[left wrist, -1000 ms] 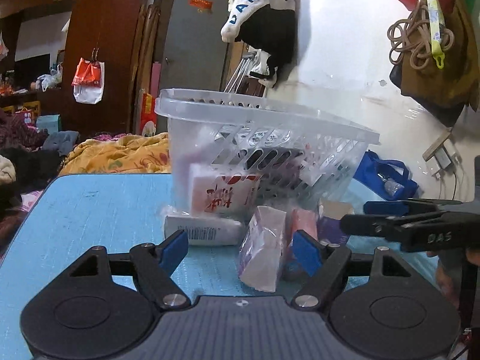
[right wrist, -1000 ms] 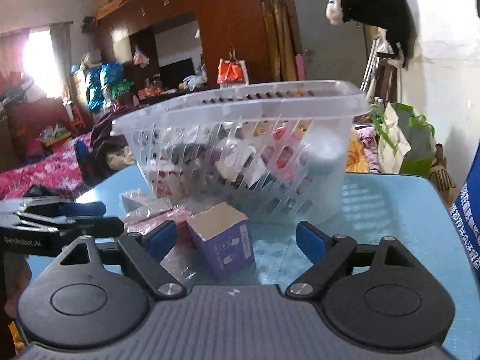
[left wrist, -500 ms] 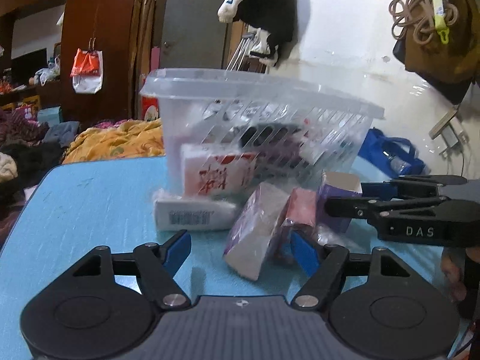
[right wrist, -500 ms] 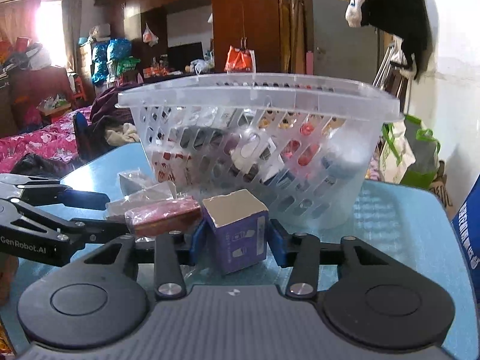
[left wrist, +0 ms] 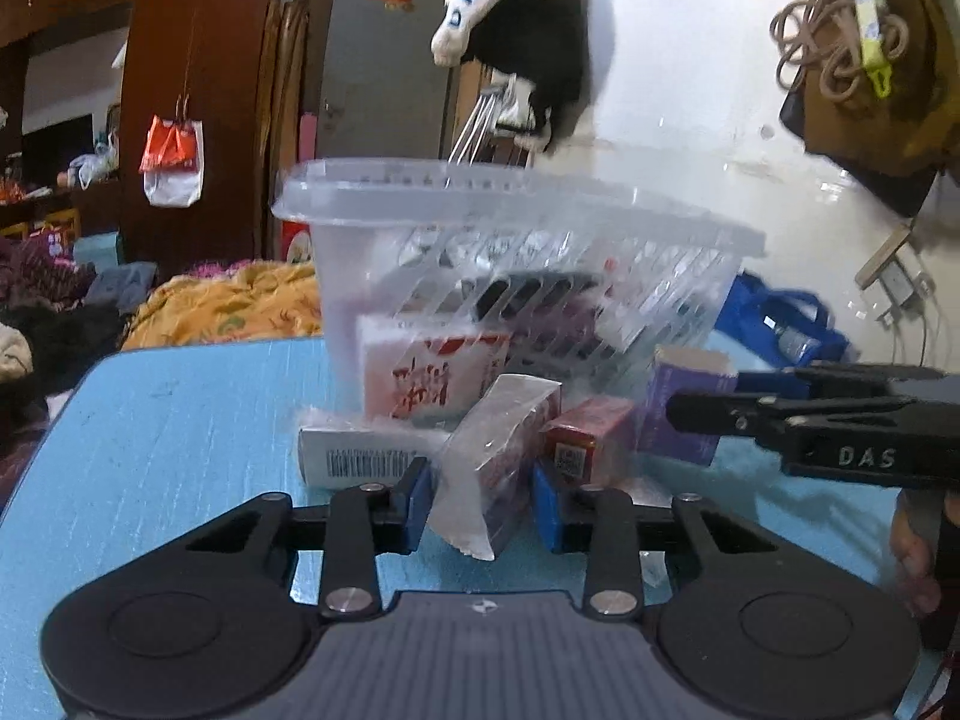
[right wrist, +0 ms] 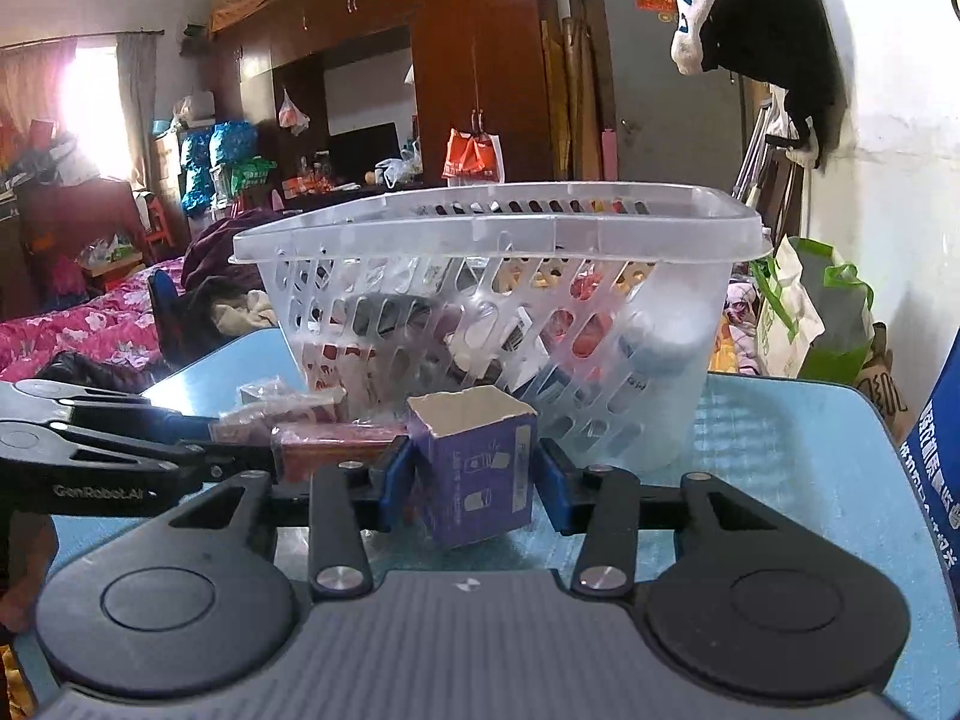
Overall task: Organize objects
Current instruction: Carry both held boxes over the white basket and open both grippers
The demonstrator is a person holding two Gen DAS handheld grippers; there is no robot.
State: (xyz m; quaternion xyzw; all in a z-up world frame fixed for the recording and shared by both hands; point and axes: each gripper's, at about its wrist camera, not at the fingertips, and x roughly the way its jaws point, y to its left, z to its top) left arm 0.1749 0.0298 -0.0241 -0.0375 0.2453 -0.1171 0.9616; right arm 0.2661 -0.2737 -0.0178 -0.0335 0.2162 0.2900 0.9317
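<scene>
A clear plastic-wrapped packet (left wrist: 498,456) stands tilted on the blue table (left wrist: 180,420) in front of the clear slotted basket (left wrist: 516,204). My left gripper (left wrist: 483,498) has its jaws closing, and its blue pads touch the packet on both sides. A purple open-topped box (right wrist: 474,456) sits in my right gripper (right wrist: 474,483), which is shut on it. From the left wrist view that box (left wrist: 684,414) shows at the right gripper's tips. A red box (left wrist: 585,432) lies between the packet and the purple box.
A white barcoded box (left wrist: 360,459) lies against the basket's front. The basket (right wrist: 498,228) holds several cartons and bottles, among them a red-and-white carton (left wrist: 432,372). A blue bag (right wrist: 936,468) stands at the table's right edge (right wrist: 780,468). A bed and clutter lie beyond.
The right gripper's jaws closed on the purple box, then the left gripper's jaws came in around the wrapped packet. Neither hand has shifted much.
</scene>
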